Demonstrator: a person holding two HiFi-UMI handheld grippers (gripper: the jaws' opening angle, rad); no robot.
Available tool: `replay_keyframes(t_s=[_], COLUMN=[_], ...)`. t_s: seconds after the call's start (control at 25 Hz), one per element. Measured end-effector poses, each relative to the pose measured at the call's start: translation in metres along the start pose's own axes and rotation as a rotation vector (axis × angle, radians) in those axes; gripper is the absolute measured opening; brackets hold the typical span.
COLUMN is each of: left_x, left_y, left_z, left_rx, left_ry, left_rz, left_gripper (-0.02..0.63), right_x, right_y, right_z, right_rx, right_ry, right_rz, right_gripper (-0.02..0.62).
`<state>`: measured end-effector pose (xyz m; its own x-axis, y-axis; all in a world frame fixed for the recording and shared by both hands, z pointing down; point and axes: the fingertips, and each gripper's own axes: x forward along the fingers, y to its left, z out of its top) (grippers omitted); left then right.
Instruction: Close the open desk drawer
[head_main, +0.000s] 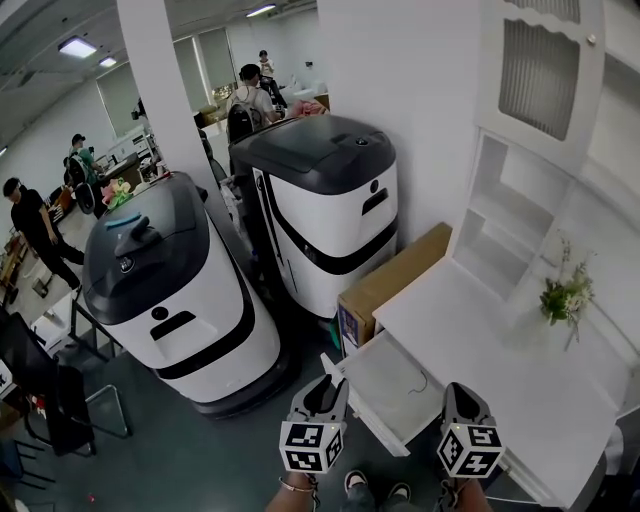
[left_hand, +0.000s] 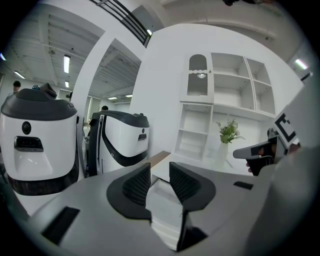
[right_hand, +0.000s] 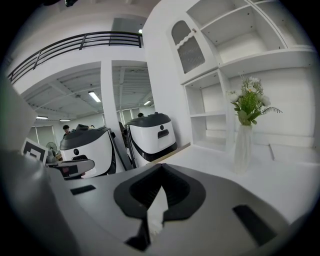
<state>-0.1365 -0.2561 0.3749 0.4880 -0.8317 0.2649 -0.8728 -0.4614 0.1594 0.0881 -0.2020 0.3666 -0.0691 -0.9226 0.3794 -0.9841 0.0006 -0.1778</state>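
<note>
We hold the left gripper at 6 o'clock in the head view, its tip at the front panel of the drawer. This placement suits a push, since the panel is the face that must travel back. In the left gripper view its jaws stand apart and released, with only the white drawer showing in the gap. Nothing is grasped. We cannot tell whether the tip touches the panel or rests just beside it.

The right gripper sits at 5 o'clock, over the near edge of the surface. Its own view shows it clenched, tips meeting on nothing. We judge it idle here.

The drawer is pulled well out of the surface toward 7 o'clock, so the closing push must run toward 1 o'clock, along the drawer's own line.

Farther out, a cardboard box leans just beside the surface's left end at 12 o'clock. Two white and black machines stand beyond it at 10 to 12 o'clock. A vase of flowers stands on the surface at 2 o'clock, in front of the shelf unit, well apart from the drawer.
</note>
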Motion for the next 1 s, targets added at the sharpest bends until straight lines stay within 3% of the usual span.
replay_keyframes(t_s=[0.48, 1.0], left_x=[0.004, -0.009], left_y=[-0.011, -0.005], left_z=[-0.026, -0.142], left_rx=[-0.016, -0.068], left_ry=[0.049, 0.192], left_rz=[-0.013, 0.018], left_gripper=[0.129, 0.129], right_x=[0.005, 0.014], right_y=[-0.012, -0.035], right_z=[-0.015, -0.116], right_rx=[0.003, -0.009], right_ry=[0.054, 0.264], right_rz=[0.002, 0.016], right_gripper=[0.006, 0.006])
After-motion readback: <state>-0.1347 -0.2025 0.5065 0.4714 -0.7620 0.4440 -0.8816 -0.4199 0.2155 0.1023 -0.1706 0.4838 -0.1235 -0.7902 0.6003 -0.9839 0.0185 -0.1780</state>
